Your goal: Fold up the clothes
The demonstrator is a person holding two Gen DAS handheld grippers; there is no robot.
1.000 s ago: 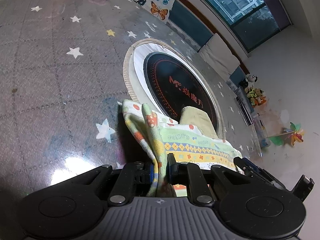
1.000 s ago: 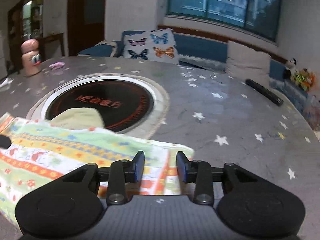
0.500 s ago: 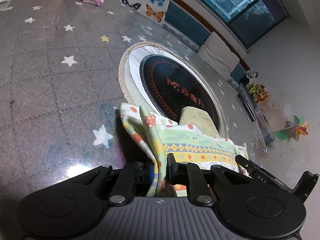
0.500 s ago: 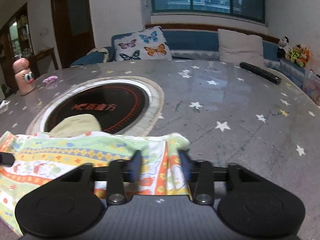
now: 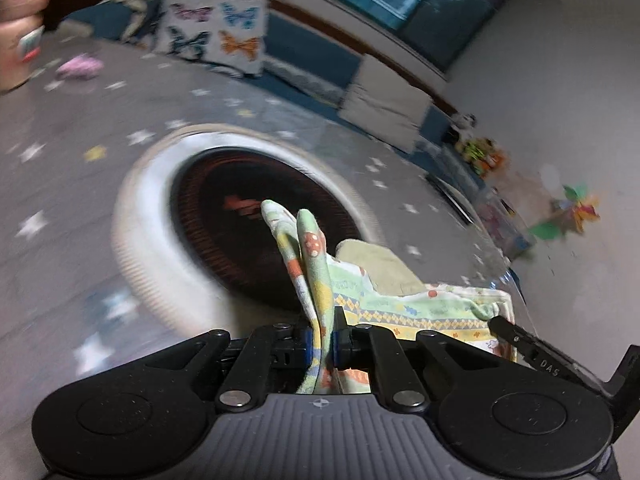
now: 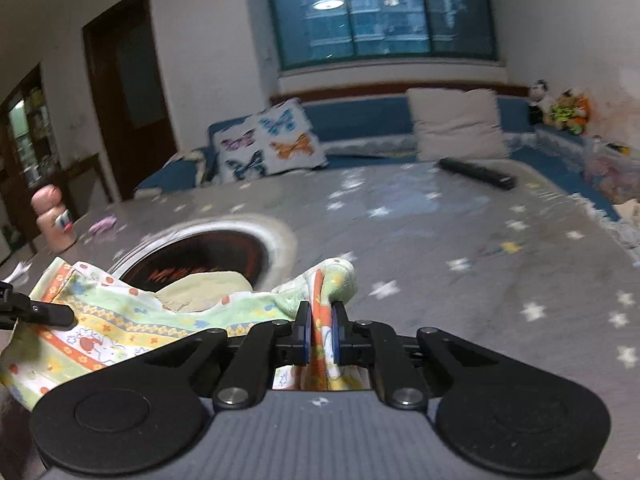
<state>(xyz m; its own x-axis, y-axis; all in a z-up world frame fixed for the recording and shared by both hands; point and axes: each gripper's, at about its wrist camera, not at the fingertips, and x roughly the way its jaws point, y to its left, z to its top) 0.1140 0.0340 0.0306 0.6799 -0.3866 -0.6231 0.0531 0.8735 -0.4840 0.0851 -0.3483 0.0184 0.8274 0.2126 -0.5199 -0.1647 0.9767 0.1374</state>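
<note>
**Patterned garment pinched at both ends above the starred bench**

We look across a grey bench [image 6: 460,248] scattered with pale stars, a round dark inset plate [image 5: 256,224] at its middle, a blue sofa and a butterfly cushion [image 6: 272,140] behind it under a wide window.

Our left tool [image 5: 322,338] is pressed together on a bunched fold of the patterned garment [image 5: 404,308]; two rolled edges of cloth rise straight up from between its fingers, in front of the plate. Our right tool [image 6: 320,330] is likewise clamped on the opposite end, where an orange-striped edge stands up and curls over to the right.

Between the two tools the garment runs crosswise, its long axis left to right in the right wrist view, and the coloured bands follow that line. The middle sags a little. It appears lifted off the bench, though how far we cannot tell. A plain yellowish lining [image 6: 204,284] shows at its far edge, over the plate.

Farther out, a pink figurine [image 6: 52,216] stands at the bench's left edge and a dark remote [image 6: 476,172] lies near the far right side.
</note>
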